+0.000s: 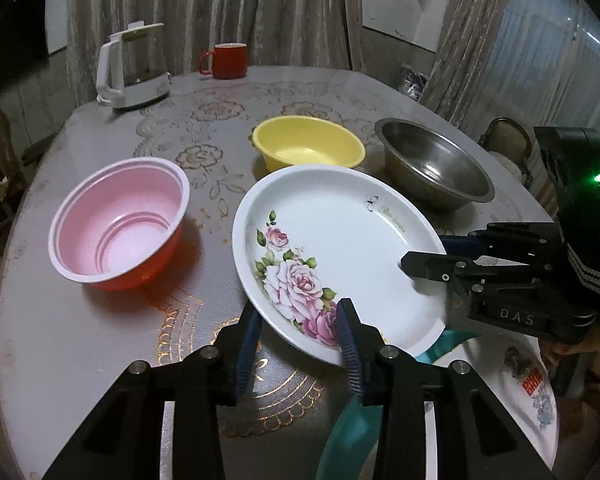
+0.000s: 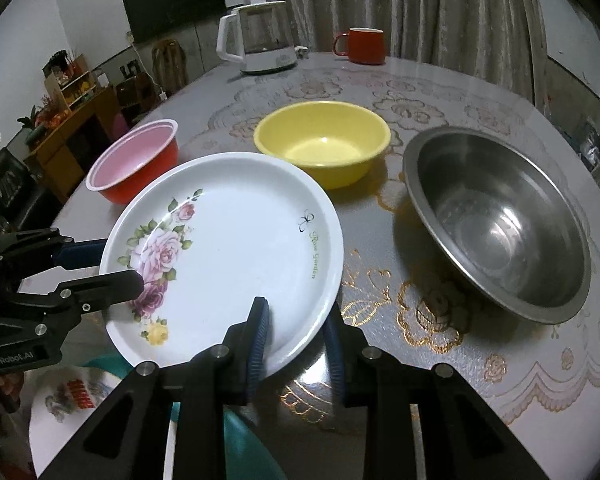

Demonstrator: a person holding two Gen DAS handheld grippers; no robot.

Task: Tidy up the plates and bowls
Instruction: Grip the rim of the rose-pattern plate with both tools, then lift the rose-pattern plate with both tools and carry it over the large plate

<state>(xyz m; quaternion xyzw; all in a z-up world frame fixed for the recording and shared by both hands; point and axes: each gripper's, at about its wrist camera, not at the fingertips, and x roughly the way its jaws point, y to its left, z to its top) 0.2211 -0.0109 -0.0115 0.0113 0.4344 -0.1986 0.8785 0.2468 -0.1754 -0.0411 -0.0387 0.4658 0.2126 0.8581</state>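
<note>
**Both grippers closed on one plate rim**

The left gripper [image 1: 300, 344] points down at a slant, and its blue pads [image 1: 350, 354] pinch the near rim of the rose plate [image 1: 340, 248]. The right gripper [image 2: 296, 344] comes from the opposite side, also tilted downward, and its pads [image 2: 258, 340] clamp the rim too. A hand [image 1: 572, 350] shows partly behind the right gripper.

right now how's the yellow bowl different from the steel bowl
The yellow bowl is opaque plastic-looking and matte; the steel bowl is grey metal and reflects the light. The yellow bowl looks smaller across, the steel bowl wider with a flat flared rim. In the right wrist view, the yellow bowl sits farther back and the steel bowl nearer, to its right. Both stand upright, empty, on the table, untouched by either gripper.
</note>
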